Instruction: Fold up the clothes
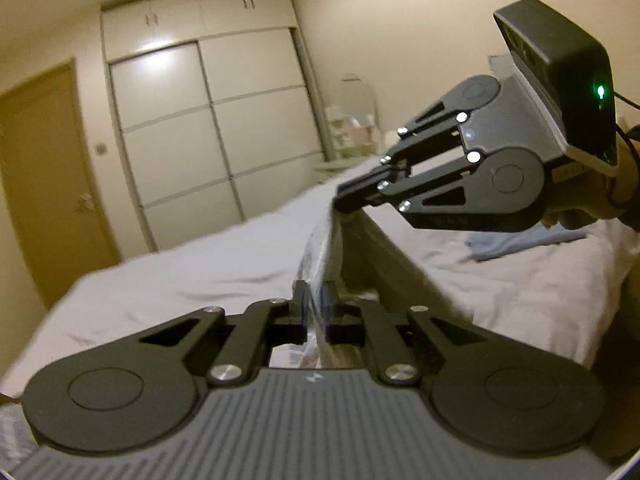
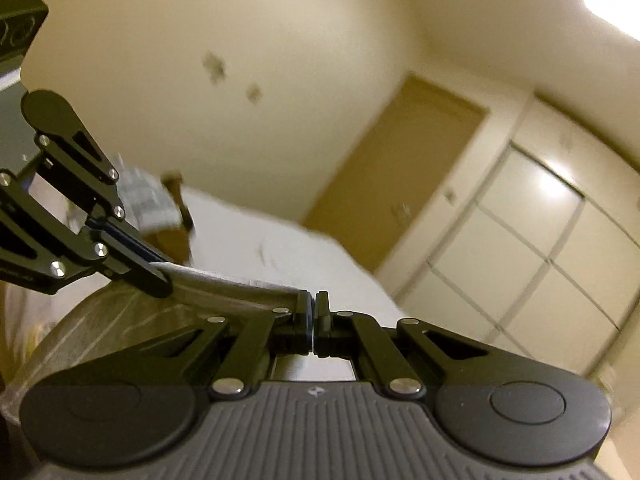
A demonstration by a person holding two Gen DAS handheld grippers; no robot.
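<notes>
A light grey-white garment (image 1: 320,248) is stretched taut between both grippers above the bed, and the rest of it hangs down below the held edge. My left gripper (image 1: 316,300) is shut on the near end of that edge. My right gripper (image 1: 344,200), held by a hand, is shut on the far end. In the right wrist view my right gripper (image 2: 313,312) pinches the garment (image 2: 232,290), which runs left to my left gripper (image 2: 156,280). The hanging part of the cloth (image 2: 100,332) is lower left.
A bed with a white sheet (image 1: 180,264) lies under the garment. A blue cloth (image 1: 520,240) rests on it to the right. A white wardrobe (image 1: 208,120) and a brown door (image 1: 44,184) stand beyond. A striped cloth heap (image 2: 148,200) sits at the bed's far end.
</notes>
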